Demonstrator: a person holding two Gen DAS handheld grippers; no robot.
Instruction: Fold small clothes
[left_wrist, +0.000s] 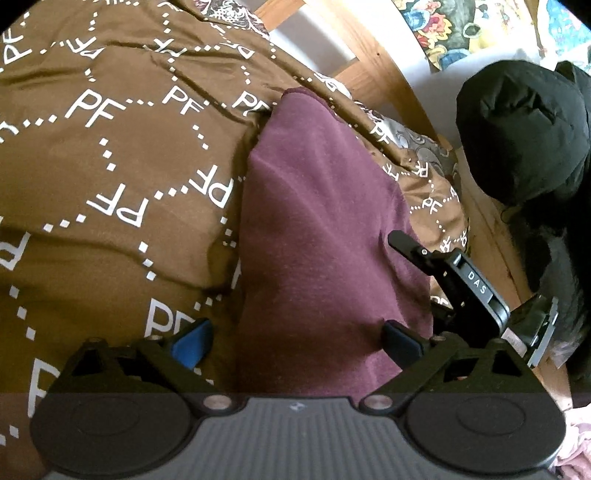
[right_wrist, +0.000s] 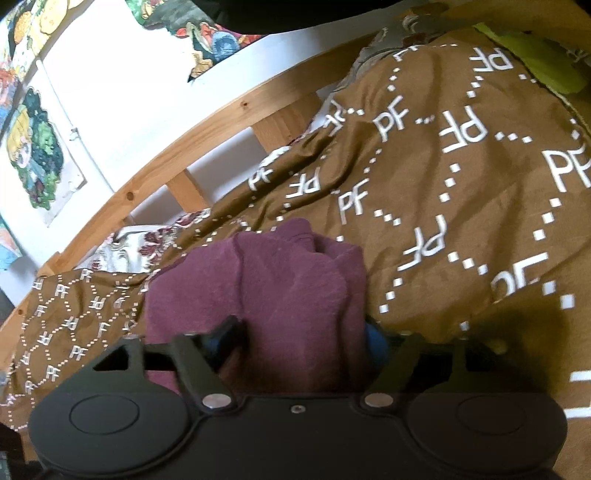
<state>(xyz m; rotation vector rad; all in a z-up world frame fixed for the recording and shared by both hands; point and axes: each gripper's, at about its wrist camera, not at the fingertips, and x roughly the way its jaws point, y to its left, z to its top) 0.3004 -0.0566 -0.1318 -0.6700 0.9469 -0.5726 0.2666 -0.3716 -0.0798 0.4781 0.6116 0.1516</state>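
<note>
A maroon garment (left_wrist: 317, 229) lies on a brown bedspread (left_wrist: 103, 155) printed with white "PF" letters. My left gripper (left_wrist: 295, 341) is open just above the garment's near end, its blue-padded fingers (left_wrist: 190, 345) spread wide on either side of the cloth. The right gripper shows in the left wrist view (left_wrist: 428, 266) at the garment's right edge. In the right wrist view the garment (right_wrist: 291, 295) is bunched and folded, and my right gripper (right_wrist: 299, 343) is open with its fingers down on either side of the cloth.
A wooden bed rail (right_wrist: 177, 147) runs along the white wall with colourful posters (right_wrist: 37, 147). A black bundle (left_wrist: 524, 133) sits beyond the rail at the right. A lime-green cloth (right_wrist: 532, 55) lies at the far end of the bedspread (right_wrist: 480, 184).
</note>
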